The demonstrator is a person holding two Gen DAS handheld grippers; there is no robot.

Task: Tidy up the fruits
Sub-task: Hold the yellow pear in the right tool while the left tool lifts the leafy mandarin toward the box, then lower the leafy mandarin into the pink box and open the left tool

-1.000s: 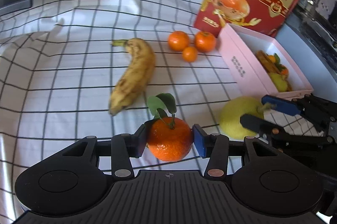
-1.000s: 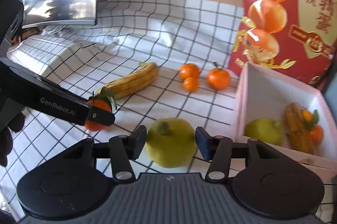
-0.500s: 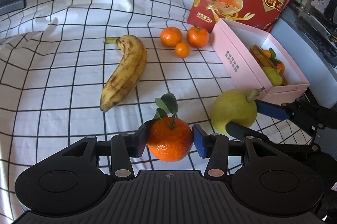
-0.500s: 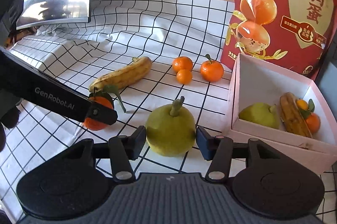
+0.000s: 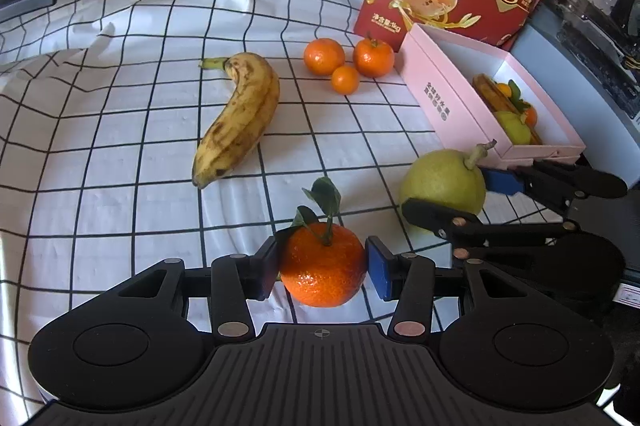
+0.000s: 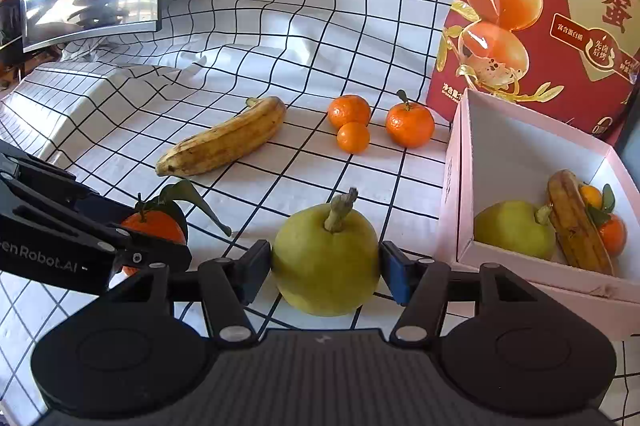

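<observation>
The left gripper (image 5: 322,264) is holding a leafy tangerine (image 5: 322,263) between its two pads, which are pressing on both sides of the fruit, low over the checked cloth (image 5: 120,166). The right gripper (image 6: 325,266) is standing around a green pear (image 6: 325,258); its jaws have just been opening. The pear is still sitting between them, and the pads are lying against its sides or just beside them; one cannot tell if they are still pressing.

A spotted banana (image 5: 240,118) is lying on the cloth further back, and three small tangerines (image 5: 347,64) are sitting close together near the pink box (image 6: 456,194). Inside the box another pear (image 6: 514,229), a banana (image 6: 576,222) and a tangerine (image 6: 612,234) are resting together. A red package (image 6: 552,6) is standing behind the box.
</observation>
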